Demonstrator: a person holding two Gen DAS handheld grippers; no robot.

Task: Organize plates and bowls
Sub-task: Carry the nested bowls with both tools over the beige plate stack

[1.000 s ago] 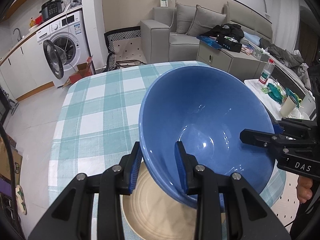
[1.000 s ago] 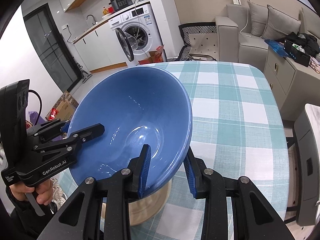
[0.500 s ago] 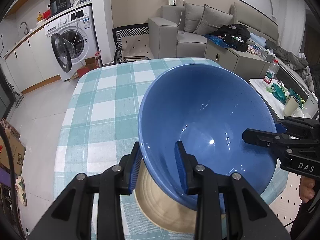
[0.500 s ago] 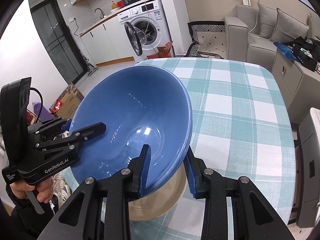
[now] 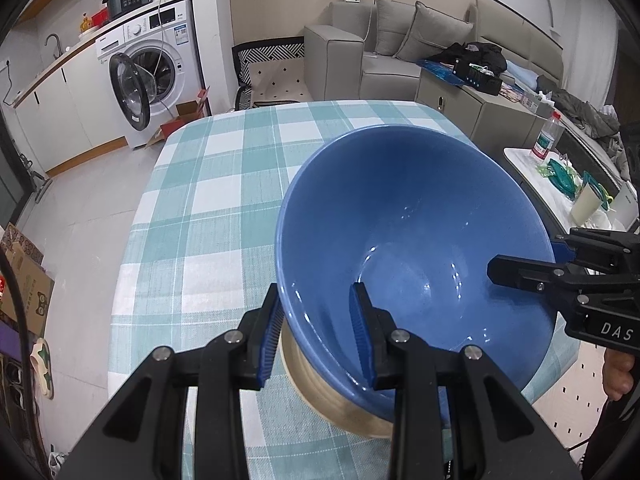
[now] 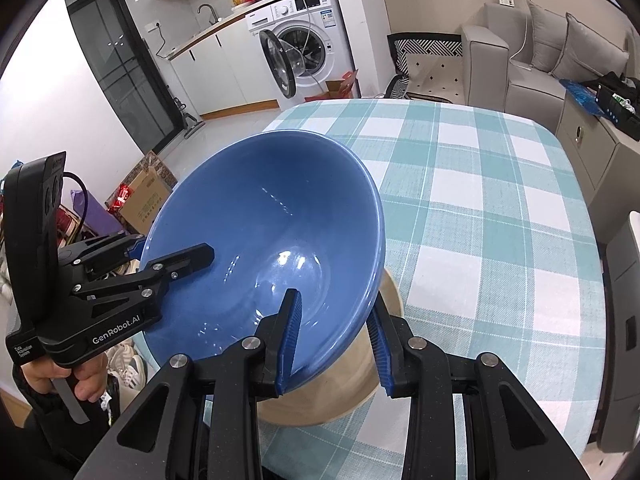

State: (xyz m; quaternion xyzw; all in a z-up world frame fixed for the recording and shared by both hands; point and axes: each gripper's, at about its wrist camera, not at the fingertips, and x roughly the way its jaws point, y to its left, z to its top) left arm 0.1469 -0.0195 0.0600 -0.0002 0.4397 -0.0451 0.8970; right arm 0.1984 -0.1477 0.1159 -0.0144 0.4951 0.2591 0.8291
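My left gripper (image 5: 316, 330) jaws pinch near rim of blue bowl (image 5: 416, 248); my right gripper (image 6: 334, 338) jaws pinch opposite rim. Bowl fills frame centre, tilted, above tan plate (image 6: 352, 384) on checked table (image 5: 208, 208). Upper left: washing machine (image 5: 148, 80), door open. Upper right: grey sofa (image 5: 400, 52). Far table bare.
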